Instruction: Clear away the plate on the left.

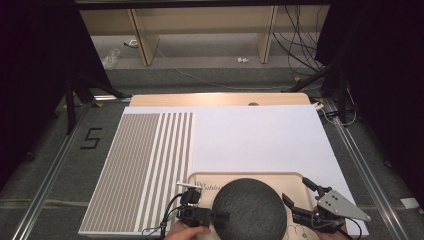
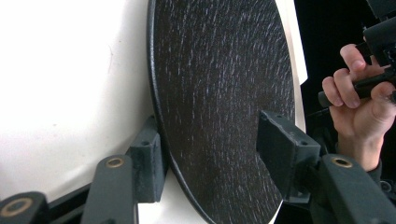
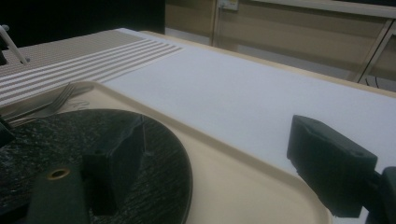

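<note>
Left tool point(image 2: 210, 154) sits spread around the dark plate's point(image 1: 248, 207) edge without pinching, plate flat in the cream tray point(image 1: 295, 178). Right tool point(image 1: 300, 192) hangs spread nearby. Looks like release; next, back out cleanly.

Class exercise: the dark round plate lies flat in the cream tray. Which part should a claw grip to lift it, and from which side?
Probably the thin rim of the dark plate, from the side, one jaw under the edge and one above. It lies flat and wide on the tray, so only its edge fits between jaws, as the left claw straddles it.
</note>
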`<state>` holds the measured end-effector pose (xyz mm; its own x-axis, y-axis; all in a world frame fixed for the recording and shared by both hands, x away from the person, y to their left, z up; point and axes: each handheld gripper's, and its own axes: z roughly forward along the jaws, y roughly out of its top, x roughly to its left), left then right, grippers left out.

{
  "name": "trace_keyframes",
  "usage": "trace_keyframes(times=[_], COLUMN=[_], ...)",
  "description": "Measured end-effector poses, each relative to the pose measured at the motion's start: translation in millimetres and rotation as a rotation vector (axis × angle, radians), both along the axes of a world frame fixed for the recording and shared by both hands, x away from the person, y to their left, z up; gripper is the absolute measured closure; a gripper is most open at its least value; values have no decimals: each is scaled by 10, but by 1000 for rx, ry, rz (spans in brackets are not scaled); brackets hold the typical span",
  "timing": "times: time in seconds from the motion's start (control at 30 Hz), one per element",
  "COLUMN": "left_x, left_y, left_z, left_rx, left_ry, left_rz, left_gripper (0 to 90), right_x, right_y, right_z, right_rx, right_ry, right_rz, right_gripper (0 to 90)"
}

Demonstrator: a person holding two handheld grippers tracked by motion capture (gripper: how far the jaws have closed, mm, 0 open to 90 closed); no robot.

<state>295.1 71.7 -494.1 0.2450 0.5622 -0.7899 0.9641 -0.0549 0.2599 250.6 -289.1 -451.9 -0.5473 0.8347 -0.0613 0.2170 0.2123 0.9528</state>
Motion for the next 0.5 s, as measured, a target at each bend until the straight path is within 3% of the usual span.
trace_keyframes(times=[0.1, 0.2, 0.27, 0.5], left_x=[-10, -9, -18, -9], left_y=[14, 65, 79, 129], left_z=[46, 104, 130, 187], left_rx=[47, 60, 90, 117], left_ry=[-52, -107, -148, -214], left_rz=[-6, 7, 1, 6], left_gripper=[418, 417, 412, 384], right_x=[0, 1, 0, -2], right_y=[-1, -2, 0, 2], right_z=[0, -1, 0, 1], right_rx=[0, -1, 0, 0], right_ry=[1, 2, 0, 1], right_rz=[0, -1, 1, 3], right_gripper=[202, 202, 202, 202])
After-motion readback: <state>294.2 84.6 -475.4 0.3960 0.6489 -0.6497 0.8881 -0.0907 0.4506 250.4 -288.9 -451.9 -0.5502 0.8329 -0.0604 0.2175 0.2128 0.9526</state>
